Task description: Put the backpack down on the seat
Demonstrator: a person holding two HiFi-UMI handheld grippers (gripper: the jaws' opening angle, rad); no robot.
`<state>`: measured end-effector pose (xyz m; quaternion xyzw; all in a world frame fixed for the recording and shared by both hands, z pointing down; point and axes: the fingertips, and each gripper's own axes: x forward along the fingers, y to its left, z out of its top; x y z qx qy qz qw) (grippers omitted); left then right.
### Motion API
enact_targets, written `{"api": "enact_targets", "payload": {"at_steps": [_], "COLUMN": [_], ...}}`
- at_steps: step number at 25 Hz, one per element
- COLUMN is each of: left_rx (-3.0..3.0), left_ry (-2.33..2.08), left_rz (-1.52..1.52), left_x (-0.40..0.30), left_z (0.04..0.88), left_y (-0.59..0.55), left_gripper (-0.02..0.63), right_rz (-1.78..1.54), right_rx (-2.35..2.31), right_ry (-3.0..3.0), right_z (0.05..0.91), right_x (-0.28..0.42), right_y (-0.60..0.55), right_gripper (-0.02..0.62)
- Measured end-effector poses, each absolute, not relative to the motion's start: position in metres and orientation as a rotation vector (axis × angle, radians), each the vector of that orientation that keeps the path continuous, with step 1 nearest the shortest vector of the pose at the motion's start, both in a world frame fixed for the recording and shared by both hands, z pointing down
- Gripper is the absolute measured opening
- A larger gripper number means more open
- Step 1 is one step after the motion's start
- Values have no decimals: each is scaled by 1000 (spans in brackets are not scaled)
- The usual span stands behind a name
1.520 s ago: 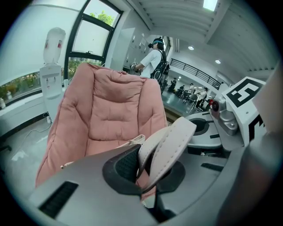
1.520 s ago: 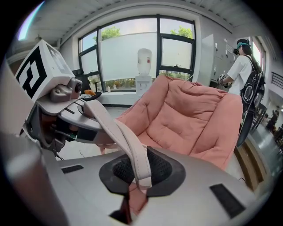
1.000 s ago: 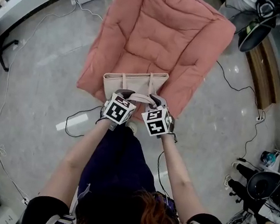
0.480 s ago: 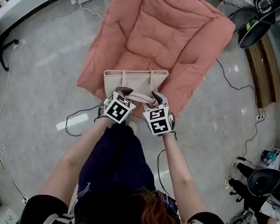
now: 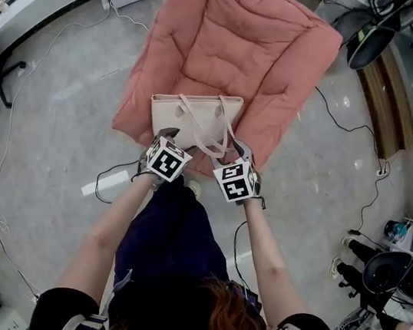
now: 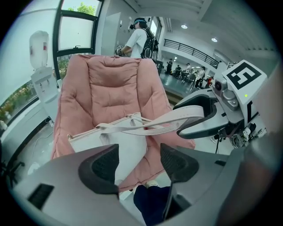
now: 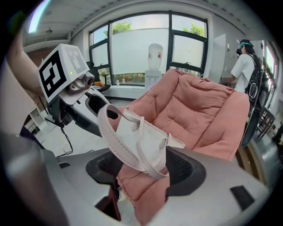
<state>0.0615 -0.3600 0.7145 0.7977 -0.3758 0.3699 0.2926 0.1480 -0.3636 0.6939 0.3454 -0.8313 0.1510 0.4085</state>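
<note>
Since a second earlier the load had passed to the pink seat. The beige backpack rested at its front edge, so its straps hung slack. The left tongs and right tongs had just been opening and stood wide, gripping nothing, with one loop draped loosely inside the right pair.

The seat cushion runs off the head view's top edge. The bag's lower edge, at the cushion's front edge, is hidden behind the left gripper and right gripper.

Glossy grey floor under tall, daylit windows.
</note>
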Motion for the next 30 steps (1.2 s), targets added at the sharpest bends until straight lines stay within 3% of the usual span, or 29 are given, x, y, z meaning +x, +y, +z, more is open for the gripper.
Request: {"api": "enact_targets", "payload": {"at_steps": [20,30], "left_rx": [2149,2163], "left_ry": [-998,-1029], "left_rz": [878,783], "left_x": [54,47], "left_z": [686,660], "left_y": [-361,-355], "left_gripper": [284,284], "right_rz": [509,857], "right_rx": [907,1122], "right_ry": [-2117,-2205], "right_z": [674,646], "right_x": [138,135], "right_y": [-347,-344], "right_gripper": [285,284]}}
